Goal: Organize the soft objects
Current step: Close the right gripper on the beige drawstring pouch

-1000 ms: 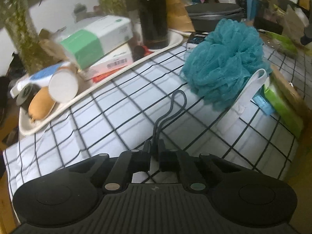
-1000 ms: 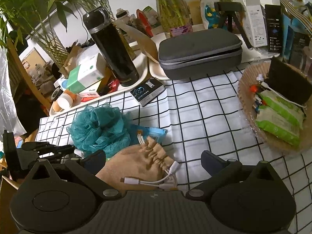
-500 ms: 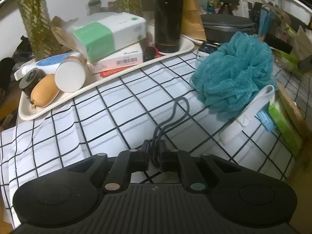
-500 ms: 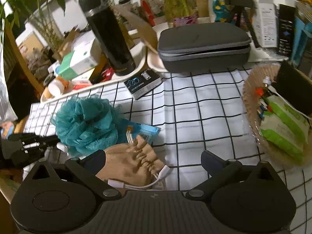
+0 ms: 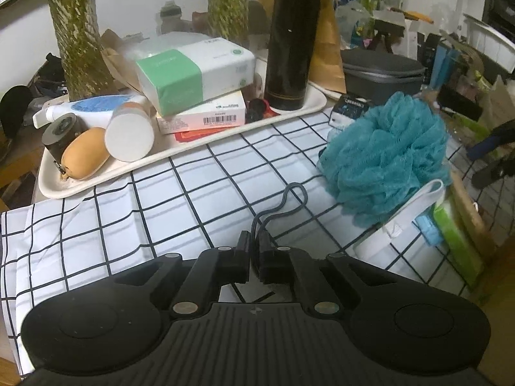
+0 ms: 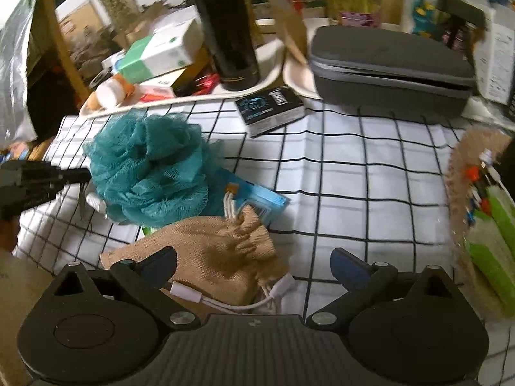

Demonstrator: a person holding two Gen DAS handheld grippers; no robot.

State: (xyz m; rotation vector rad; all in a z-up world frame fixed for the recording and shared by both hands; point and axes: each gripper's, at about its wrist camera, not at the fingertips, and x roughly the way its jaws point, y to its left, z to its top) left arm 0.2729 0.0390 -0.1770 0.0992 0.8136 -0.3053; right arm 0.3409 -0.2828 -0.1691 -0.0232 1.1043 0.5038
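Left hand-held gripper (image 5: 254, 251) is being kept clamped on a dark cord loop (image 5: 283, 202); right hand-held gripper (image 6: 254, 262), jaws apart, is being held over the tan drawstring pouch (image 6: 206, 251).

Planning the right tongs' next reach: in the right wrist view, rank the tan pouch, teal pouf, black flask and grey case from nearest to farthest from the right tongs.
1. Tan pouch: just ahead of the open right tongs, toward the left finger.
2. Teal pouf: beyond the pouch, to the left.
3. Black flask and grey case: both at the far edge, flask left, case right; too close to rank.
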